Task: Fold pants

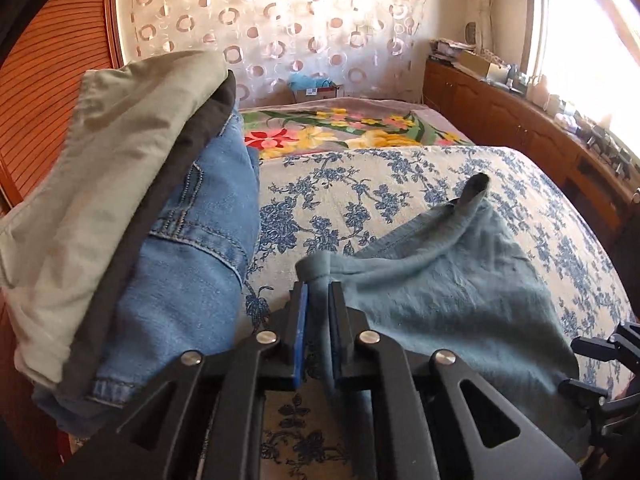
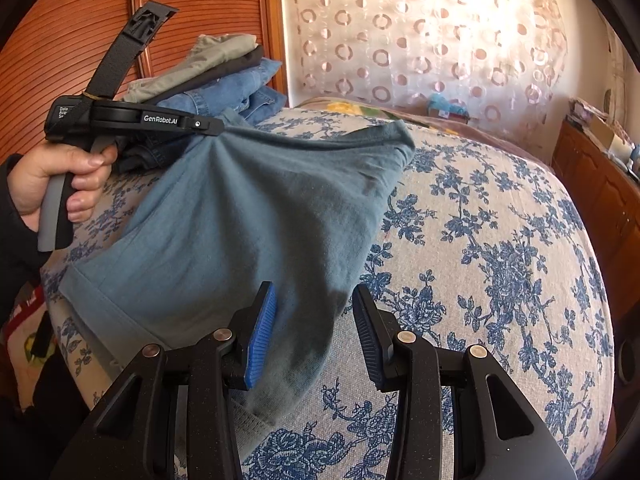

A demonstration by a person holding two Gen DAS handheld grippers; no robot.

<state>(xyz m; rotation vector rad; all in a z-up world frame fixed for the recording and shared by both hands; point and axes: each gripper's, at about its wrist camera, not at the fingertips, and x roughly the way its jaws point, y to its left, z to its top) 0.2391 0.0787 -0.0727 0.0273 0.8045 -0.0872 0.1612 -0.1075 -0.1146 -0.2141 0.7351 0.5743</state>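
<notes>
Left gripper (image 1: pixel 318 296): ribbed blue pads clamped on a bunched corner of the teal pants (image 1: pixel 452 276), soft matte knit, lifted off the bed there and draping to the bedspread (image 1: pixel 360 188), a coarse cream weave with blue floral print. Right gripper (image 2: pixel 314 320): jaws apart, the pants' lower edge lying between the pads, contact not discernible. One hand (image 2: pixel 60 184) grips the left handle. Stack of three folded garments (image 1: pixel 132 216): khaki, black, denim; lower edge cut off.
</notes>
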